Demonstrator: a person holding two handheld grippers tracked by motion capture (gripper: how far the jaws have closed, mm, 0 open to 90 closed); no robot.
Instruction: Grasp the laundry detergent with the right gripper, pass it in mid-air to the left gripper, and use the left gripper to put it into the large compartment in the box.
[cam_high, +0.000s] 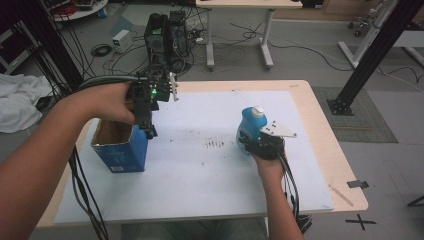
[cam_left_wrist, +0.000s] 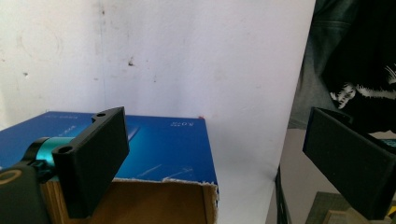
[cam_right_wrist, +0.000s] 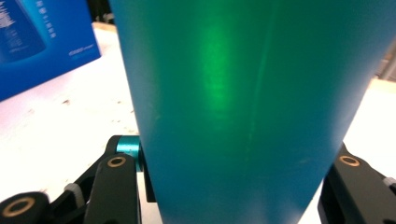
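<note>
Right gripper clamped round upright blue plastic bottle with white cap. Left gripper jaws spread wide, hovering over open-topped blue cardboard box; contents not visible.

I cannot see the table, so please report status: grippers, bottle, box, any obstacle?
Right gripper shut on blue bottle, upright on mat. Left gripper open over open blue box. Nothing between bottle and box.
</note>
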